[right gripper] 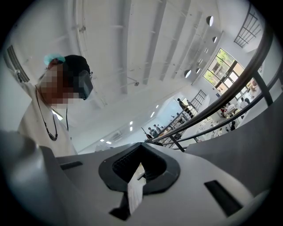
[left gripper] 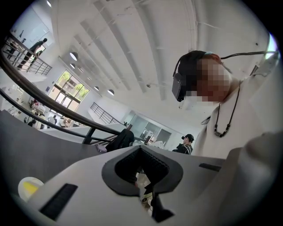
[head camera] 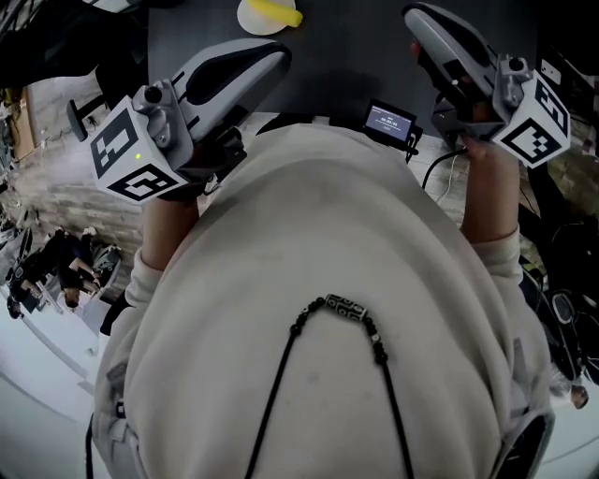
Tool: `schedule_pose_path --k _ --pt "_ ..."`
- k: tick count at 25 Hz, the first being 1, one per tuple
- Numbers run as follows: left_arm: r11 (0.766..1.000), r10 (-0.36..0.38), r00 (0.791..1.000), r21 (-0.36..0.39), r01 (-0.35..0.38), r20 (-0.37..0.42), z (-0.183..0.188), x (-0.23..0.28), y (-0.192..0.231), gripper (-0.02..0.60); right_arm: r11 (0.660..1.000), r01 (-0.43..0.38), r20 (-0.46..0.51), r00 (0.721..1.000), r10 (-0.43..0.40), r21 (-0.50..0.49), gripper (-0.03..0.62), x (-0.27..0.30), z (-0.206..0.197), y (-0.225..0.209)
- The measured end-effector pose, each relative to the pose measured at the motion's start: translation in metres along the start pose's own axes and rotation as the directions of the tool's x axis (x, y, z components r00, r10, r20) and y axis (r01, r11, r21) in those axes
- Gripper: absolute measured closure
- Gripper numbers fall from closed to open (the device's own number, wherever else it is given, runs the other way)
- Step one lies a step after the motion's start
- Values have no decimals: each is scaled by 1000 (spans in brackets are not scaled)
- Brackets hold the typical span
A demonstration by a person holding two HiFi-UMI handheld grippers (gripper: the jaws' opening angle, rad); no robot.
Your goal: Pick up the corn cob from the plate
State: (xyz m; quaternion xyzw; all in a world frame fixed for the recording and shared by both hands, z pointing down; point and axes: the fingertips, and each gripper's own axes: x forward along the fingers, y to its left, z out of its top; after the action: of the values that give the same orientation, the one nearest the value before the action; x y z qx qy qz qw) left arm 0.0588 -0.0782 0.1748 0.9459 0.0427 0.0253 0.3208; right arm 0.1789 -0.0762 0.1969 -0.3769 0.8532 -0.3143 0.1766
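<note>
The yellow corn cob (head camera: 278,13) lies on a small pale plate (head camera: 251,19) at the far edge of the dark table (head camera: 346,56). In the left gripper view the plate (left gripper: 23,182) with the corn cob (left gripper: 31,189) shows low at the left. My left gripper (head camera: 276,54) is held level, its tip just short of the plate, jaws shut with nothing between them. My right gripper (head camera: 418,17) is held level to the plate's right, jaws shut and empty. Both gripper views look up past the jaws (left gripper: 141,152) (right gripper: 140,150) at the ceiling.
A small black device with a lit screen (head camera: 391,122) sits at the table's near edge, with a cable (head camera: 440,173) hanging from it. My pale sweater (head camera: 328,299) fills the middle of the head view. A dark railing (left gripper: 53,119) and distant people lie beyond.
</note>
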Motion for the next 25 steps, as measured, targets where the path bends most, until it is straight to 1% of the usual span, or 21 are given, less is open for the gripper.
schedule_pose_path --k 2,4,6,8,11,17,21,25 --pt "999 -31 1000 21 31 -3 9 9 7 580 998 48 -41 998 -49 -36 578 1 -1 -9" --pt "998 -62 998 32 63 -14 8 15 11 580 993 86 -69 993 -92 -75 577 0 -7 -11" --pt "994 -98 995 43 99 -27 3 18 9 580 989 116 -56 991 -121 -88 578 -5 -11 -6" --pt "989 -132 991 66 134 -36 2 19 4 580 986 136 -23 990 -139 -93 579 -11 -11 0" --pt "981 -164 985 100 168 -47 -2 17 -2 580 980 159 4 987 -160 -119 577 -19 -15 6" --pt "974 -189 979 113 196 -76 -8 17 -1 580 970 191 25 982 -189 -151 577 -23 -16 13" --pt "972 -200 977 107 207 -71 -7 18 -3 580 964 210 18 978 -210 -161 577 -25 -15 14" --pt "977 -190 980 92 194 -55 -9 15 2 580 959 222 0 974 -226 -174 578 -25 -13 11"
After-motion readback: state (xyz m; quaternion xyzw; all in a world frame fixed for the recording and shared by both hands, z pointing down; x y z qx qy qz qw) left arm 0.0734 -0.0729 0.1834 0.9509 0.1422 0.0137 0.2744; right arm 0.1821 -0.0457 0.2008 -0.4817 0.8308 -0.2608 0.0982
